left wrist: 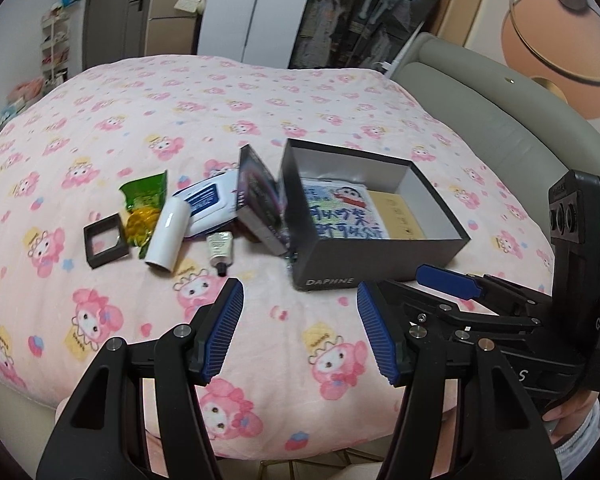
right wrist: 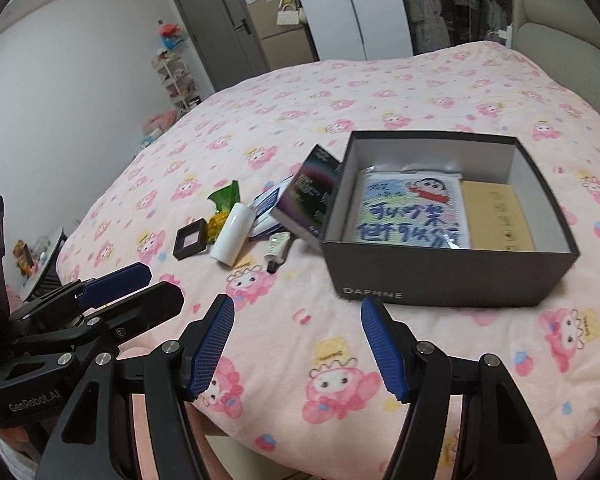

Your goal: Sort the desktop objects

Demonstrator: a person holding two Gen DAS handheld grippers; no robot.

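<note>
A bed covered by a pink cartoon-print blanket carries everything. Toward its right side, nearer the near edge, sits an open dark grey cardboard box marked DAPHNE; inside lie a flat cartoon-printed packet on the left and a tan cardboard piece on the right. A dark glossy book-like box leans tilted against the grey box's left wall. Left of it, a cluster rests together: a white and blue wipes pack, a white cylindrical bottle lying on its side, a small squeeze tube with a black cap, a green and yellow crinkled snack wrapper, and a small black square frame at the far left.

Both tools hover over the bed's near edge, side by side. The left gripper has its blue pads apart and grips nothing. The right gripper is likewise spread, with nothing between its fingers.
</note>
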